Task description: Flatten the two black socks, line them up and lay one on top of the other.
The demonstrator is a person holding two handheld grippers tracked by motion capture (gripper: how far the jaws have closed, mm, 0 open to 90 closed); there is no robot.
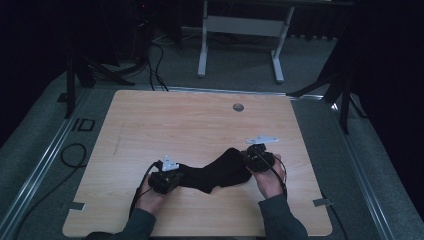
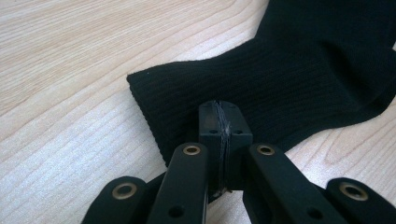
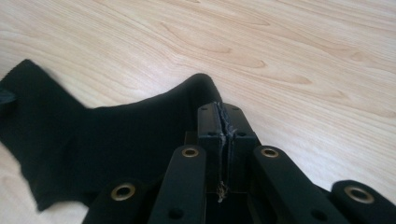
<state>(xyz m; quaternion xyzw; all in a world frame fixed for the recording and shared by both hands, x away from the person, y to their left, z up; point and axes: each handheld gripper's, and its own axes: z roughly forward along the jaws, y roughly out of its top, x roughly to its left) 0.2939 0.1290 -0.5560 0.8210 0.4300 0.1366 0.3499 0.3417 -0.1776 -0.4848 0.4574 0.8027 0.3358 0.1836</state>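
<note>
We've got both jaws clamped on the black sock (image 1: 215,172): left gripper (image 1: 167,180) at its 8 o'clock end, right gripper (image 1: 259,157) at 2. Sock lies on the tabletop (image 1: 190,120), near edge. Goal unstated; next step unclear.

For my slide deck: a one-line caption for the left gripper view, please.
Left tongs shut on the ribbed end of a black sock lying on a wooden table.

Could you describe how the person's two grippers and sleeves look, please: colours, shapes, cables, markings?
The left gripper and right gripper are black, each with two flat black link arms fixed by brass-coloured rivets. Their square black pads show frayed edges. Each gripper carries a grey three-cornered plate on top and trails a black cable. The sleeves are dark grey-green.
</note>
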